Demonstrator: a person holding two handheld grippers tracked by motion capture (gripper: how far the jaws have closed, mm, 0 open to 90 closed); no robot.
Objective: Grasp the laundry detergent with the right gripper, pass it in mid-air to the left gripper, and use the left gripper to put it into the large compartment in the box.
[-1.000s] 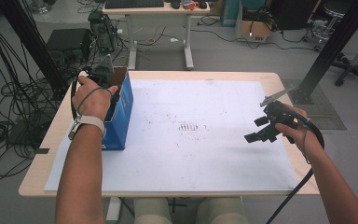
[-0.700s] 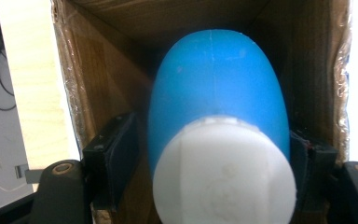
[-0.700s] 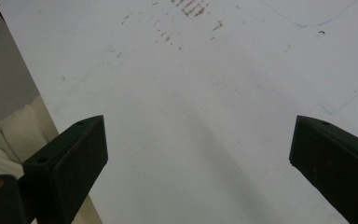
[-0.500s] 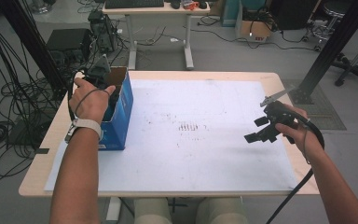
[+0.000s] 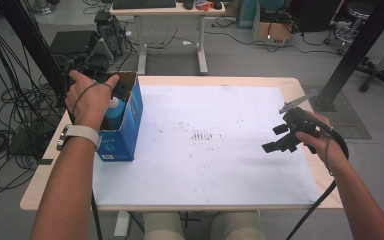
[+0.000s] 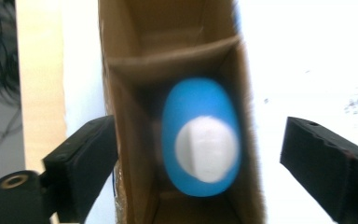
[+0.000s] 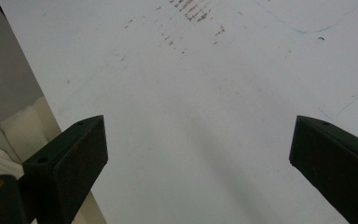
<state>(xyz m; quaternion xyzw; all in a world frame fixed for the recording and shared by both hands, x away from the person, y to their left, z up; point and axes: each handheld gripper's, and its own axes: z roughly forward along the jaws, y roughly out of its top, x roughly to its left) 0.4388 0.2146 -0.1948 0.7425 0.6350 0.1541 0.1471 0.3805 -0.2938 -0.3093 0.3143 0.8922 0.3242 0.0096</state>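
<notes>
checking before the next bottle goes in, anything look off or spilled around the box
Nothing stands out. The blue bottle stands upright in the cardboard box, cap on, with no spill. The white sheet carries only old scuff marks near its middle.

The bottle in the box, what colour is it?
The bottle is bright blue with a white cap, clearest in the left gripper view.

high view: above, looking forward-down over table (image 5: 180, 200) | left gripper view: close, straight down into box (image 6: 130, 116), shared with high view | right gripper view: low over white sheet (image 7: 191, 93)
</notes>
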